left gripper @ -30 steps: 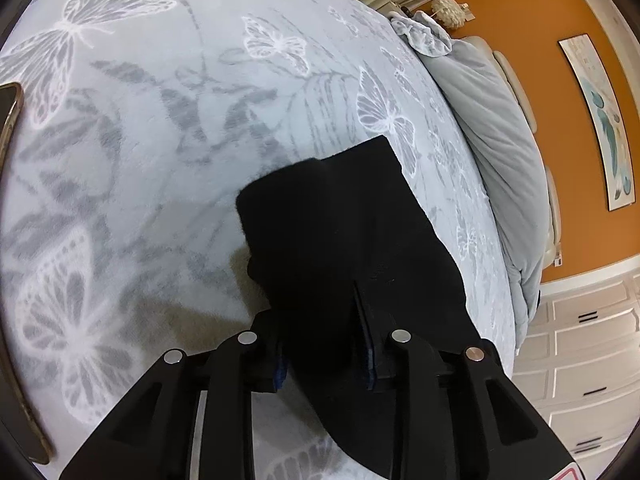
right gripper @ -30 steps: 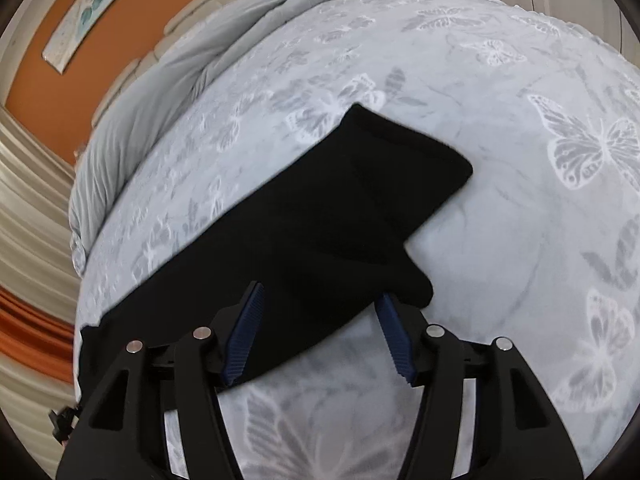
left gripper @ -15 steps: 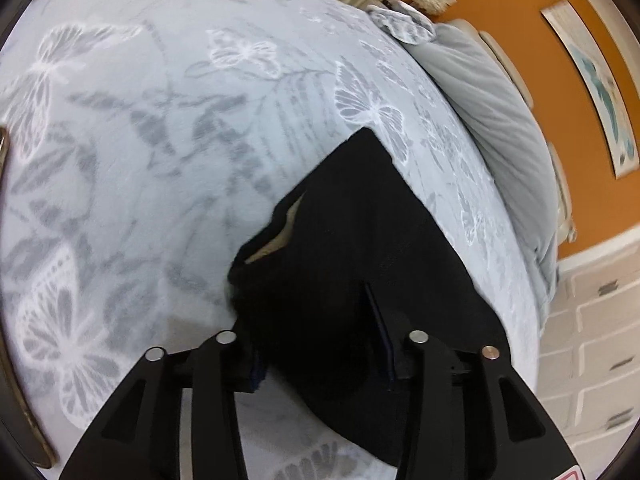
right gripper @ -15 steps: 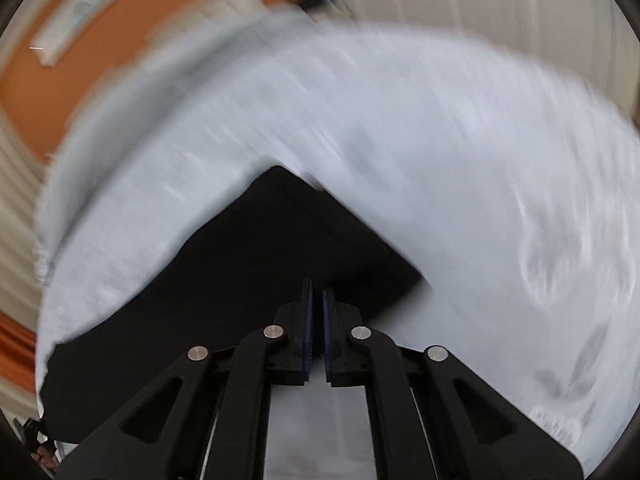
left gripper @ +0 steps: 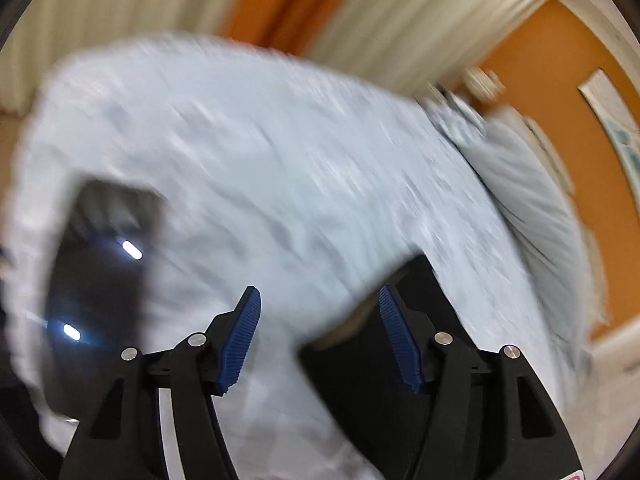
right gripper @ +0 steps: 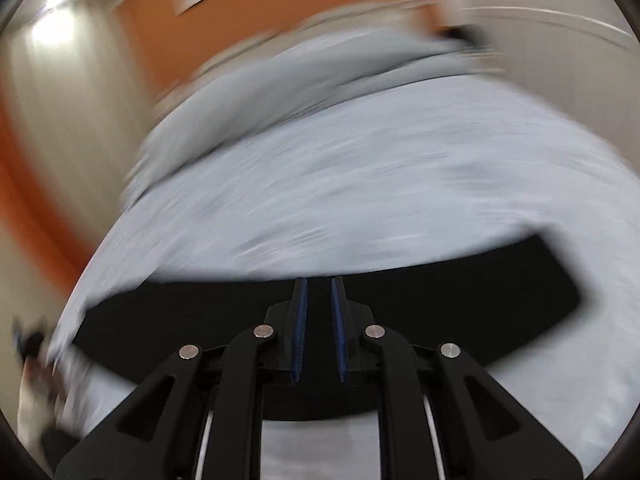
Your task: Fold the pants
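Note:
The black pants [right gripper: 460,300] lie as a long strip across the pale butterfly bedspread [right gripper: 360,184] in the right wrist view. My right gripper [right gripper: 319,292] hangs over the strip's middle, its jaws a narrow gap apart with nothing visibly pinched. In the blurred left wrist view my left gripper [left gripper: 320,304] is wide open and empty. One end of the pants [left gripper: 372,368] lies under its right finger [left gripper: 400,344], with a pale patch showing at the cloth's edge.
A dark phone [left gripper: 96,288] lies on the bedspread [left gripper: 280,168] at the left. A grey duvet [left gripper: 532,208] is bunched along the bed's far side. Orange walls and pale curtains stand behind. Both views are motion-blurred.
My left gripper has let go of the pants and swung up and left, bringing the phone into view. My right gripper was shut half a second ago; its jaws now stand slightly apart and it has tilted up.

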Demonstrator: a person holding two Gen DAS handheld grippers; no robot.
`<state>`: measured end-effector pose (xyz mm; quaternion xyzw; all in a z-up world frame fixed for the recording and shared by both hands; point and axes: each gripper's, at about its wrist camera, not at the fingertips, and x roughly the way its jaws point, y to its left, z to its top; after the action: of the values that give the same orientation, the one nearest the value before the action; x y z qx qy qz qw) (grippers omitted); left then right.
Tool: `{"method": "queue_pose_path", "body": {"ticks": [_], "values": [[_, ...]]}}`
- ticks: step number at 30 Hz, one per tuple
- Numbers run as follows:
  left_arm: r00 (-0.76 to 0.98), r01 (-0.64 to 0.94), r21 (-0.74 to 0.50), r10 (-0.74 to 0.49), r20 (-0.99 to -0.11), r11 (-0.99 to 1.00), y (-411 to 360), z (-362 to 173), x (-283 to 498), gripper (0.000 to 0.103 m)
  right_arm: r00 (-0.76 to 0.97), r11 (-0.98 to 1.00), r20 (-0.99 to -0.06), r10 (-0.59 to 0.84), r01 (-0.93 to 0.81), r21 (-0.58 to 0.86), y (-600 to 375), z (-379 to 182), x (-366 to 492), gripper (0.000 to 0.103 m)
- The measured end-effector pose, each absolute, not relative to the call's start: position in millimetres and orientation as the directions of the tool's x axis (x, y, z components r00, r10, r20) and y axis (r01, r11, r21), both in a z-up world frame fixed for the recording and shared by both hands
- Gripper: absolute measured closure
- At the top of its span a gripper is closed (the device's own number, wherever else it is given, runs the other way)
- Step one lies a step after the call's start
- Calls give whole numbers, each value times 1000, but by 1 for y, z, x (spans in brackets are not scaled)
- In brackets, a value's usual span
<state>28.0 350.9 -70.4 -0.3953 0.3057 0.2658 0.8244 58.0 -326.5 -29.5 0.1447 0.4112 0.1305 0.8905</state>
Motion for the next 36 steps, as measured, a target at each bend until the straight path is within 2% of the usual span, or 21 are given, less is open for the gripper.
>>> {"method": "queue_pose_path", "body": {"ticks": [3,8,10,12,13,16,17,18,20,23,25,28,30,32,33,34,36], "values": [[697,-624,-451,193,-691,638,336,-56,39,39,471,874,-737,485,-272,402,-227,-57,105,90],[728,-382,-397,7,-685,834,287,-46,87,36,443,854,-736,512,-354,381,-134,-71,173,90],[710,-298,-346,-36,-704,889,266,-49,102,27,349,841,-784,514,-386,379,-104,-93,195,90],[671,-243,-269,-39,-740,932,244,-62,116,25,306,871,-855,419,-400,284,-75,-128,213,92],[668,-220,-259,-48,-743,941,238,-66,120,25,349,874,-839,417,-408,264,-71,-133,221,98],[649,-153,-216,-67,-757,964,214,-79,127,25,426,873,-772,472,-343,345,-81,-120,237,100],[645,-132,-190,-61,-761,973,208,-81,128,25,456,872,-749,481,-336,356,-85,-111,232,99],[643,-122,-165,-48,-764,979,205,-82,127,25,477,871,-734,483,-346,348,-89,-102,223,93],[640,-121,-102,-1,-769,987,203,-87,121,25,470,860,-732,493,-389,329,-90,-94,201,93],[616,-130,-81,16,-787,988,203,-102,118,24,437,886,-808,396,-414,210,-82,-114,190,93],[603,-144,-40,55,-796,989,198,-108,121,24,468,905,-814,345,-395,157,-72,-131,210,97],[602,-156,38,125,-789,987,190,-109,120,21,481,924,-803,352,-316,216,-60,-135,246,101],[607,-153,65,146,-781,986,187,-109,117,21,480,935,-816,323,-296,196,-52,-130,255,102],[605,-157,79,160,-780,984,187,-107,118,21,510,935,-796,325,-297,192,-52,-109,243,101],[602,-161,76,159,-783,984,187,-105,117,21,526,926,-773,355,-310,214,-56,-96,232,95],[605,-163,65,152,-782,984,187,-101,116,21,537,918,-755,376,-329,224,-61,-84,221,95],[630,-163,55,147,-763,985,185,-92,110,21,536,915,-769,348,-373,155,-73,-70,191,95]]}}
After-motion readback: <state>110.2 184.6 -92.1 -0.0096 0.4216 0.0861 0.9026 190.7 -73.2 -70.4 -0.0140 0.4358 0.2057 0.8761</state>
